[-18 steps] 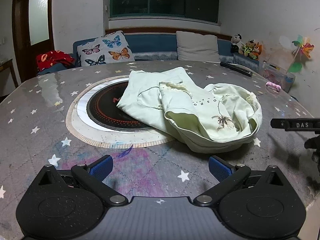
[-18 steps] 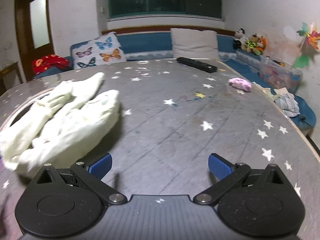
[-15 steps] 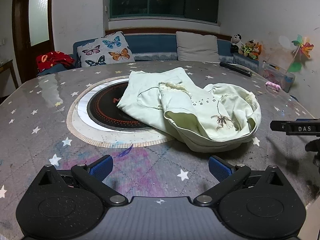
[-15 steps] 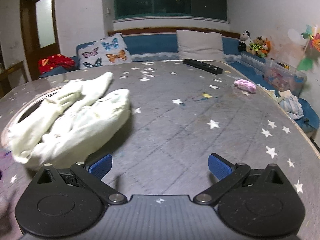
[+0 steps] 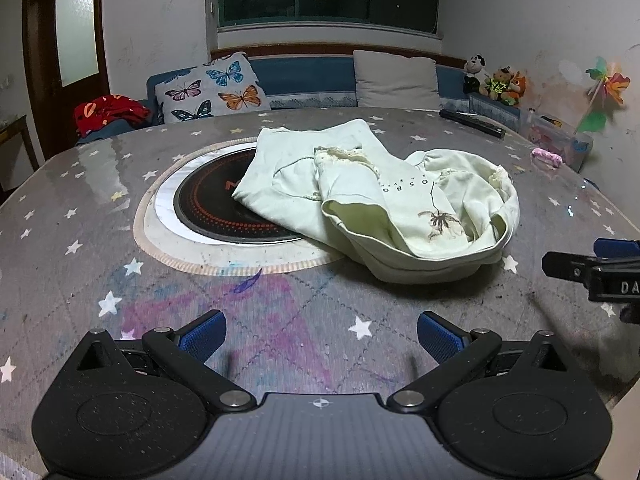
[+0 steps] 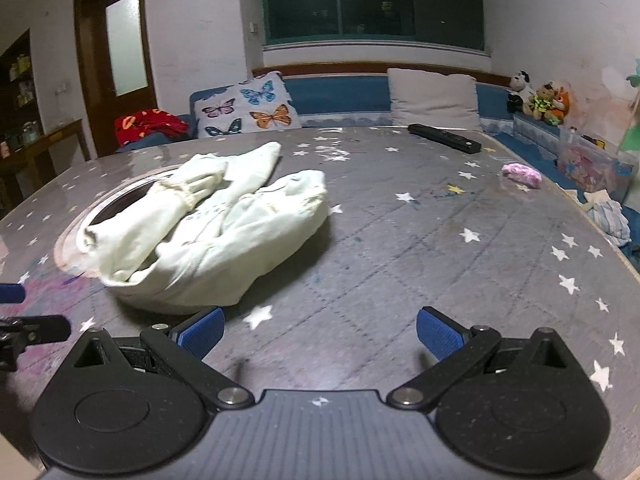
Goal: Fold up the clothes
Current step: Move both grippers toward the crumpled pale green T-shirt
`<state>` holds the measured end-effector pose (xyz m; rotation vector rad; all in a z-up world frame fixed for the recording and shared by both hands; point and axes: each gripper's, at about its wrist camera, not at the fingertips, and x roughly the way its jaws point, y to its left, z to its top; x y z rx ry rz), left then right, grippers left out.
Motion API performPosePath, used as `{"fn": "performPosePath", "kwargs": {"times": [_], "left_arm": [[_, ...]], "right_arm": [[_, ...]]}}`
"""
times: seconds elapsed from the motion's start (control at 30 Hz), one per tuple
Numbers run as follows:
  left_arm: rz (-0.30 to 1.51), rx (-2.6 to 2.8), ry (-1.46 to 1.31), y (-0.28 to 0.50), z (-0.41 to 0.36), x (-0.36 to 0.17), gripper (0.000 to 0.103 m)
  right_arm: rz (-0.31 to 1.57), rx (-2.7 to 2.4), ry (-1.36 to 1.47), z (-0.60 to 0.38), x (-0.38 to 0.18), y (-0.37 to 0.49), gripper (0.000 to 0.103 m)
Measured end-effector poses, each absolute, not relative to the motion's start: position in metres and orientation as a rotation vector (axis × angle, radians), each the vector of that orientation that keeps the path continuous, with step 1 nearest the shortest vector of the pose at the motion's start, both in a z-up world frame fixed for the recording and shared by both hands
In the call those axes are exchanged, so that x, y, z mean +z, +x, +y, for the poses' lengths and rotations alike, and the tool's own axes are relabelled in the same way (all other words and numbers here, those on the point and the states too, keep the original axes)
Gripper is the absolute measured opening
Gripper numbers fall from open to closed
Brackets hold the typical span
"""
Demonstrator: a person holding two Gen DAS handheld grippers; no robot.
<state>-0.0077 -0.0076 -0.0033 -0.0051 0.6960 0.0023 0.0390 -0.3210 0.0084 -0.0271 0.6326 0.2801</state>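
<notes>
A crumpled pale green garment (image 5: 384, 196) with a small plant print lies bunched on the star-patterned table, partly over the round black cooktop (image 5: 216, 208). In the right wrist view the same garment (image 6: 212, 224) sits ahead and to the left. My left gripper (image 5: 322, 334) is open near the table's front edge, short of the garment, with nothing between its blue pads. My right gripper (image 6: 320, 332) is open too, its left pad close to the garment's near edge. The right gripper's finger (image 5: 592, 268) shows at the right edge of the left wrist view.
A black remote (image 6: 444, 138) and a pink cloth lump (image 6: 522, 174) lie on the table's far right. A sofa with a butterfly cushion (image 5: 212, 90) and grey cushion runs behind. Plush toys and a plastic box stand at the right wall. The table edge (image 6: 624, 256) curves at the right.
The right gripper has swung left toward the garment, which now fills more of its view. The left gripper has held almost still. Both stayed open.
</notes>
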Motion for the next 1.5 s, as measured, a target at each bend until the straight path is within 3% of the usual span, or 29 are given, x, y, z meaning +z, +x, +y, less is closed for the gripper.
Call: {"fn": "performPosePath", "kwargs": {"times": [1.5], "left_arm": [[0.717, 0.0, 0.004, 0.012, -0.007, 0.007, 0.103]], "right_arm": [[0.613, 0.408, -0.071, -0.289, 0.018, 0.041, 0.103]]}}
